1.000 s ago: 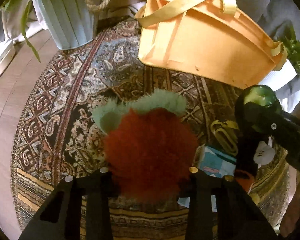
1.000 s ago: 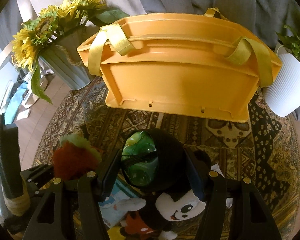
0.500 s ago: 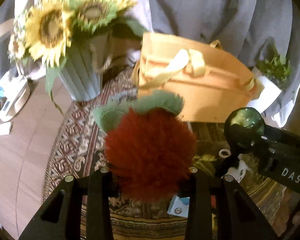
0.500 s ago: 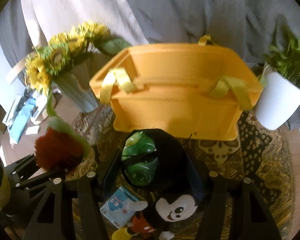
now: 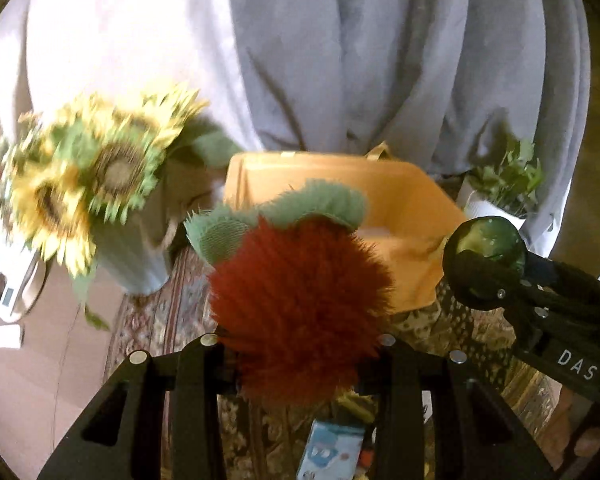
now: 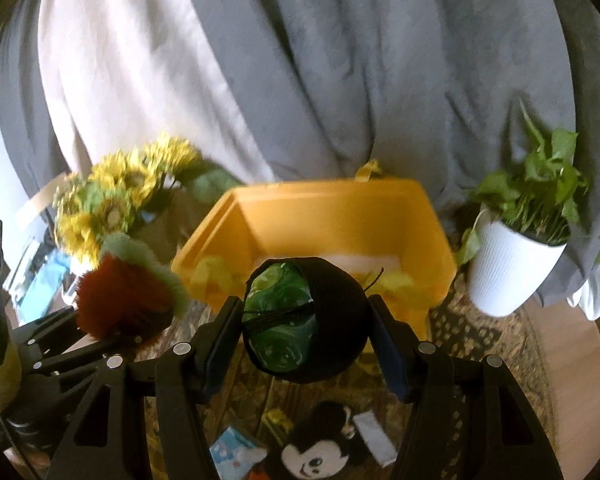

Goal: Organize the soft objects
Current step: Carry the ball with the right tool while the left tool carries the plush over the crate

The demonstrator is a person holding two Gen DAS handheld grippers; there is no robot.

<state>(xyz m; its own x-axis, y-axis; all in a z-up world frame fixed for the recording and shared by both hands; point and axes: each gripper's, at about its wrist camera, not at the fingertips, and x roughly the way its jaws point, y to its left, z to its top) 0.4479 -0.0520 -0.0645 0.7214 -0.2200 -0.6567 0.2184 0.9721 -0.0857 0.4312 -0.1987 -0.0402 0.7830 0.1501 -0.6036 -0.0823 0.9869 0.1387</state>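
1. Sunflowers in a pale vase stand far left, blurred.
2. Left gripper clamps a red fuzzy plush with green leaf top, held in the air in front of the bin's left side.
3. Yellow bin sits on the patterned rug, open side up, in front of a grey curtain.
4. Right gripper clamps a black-and-green round soft object, held in the air just before the bin's front wall.
5. Black-and-white cartoon plush lies on the rug below the right gripper.
6. White potted plant stands right of the bin.
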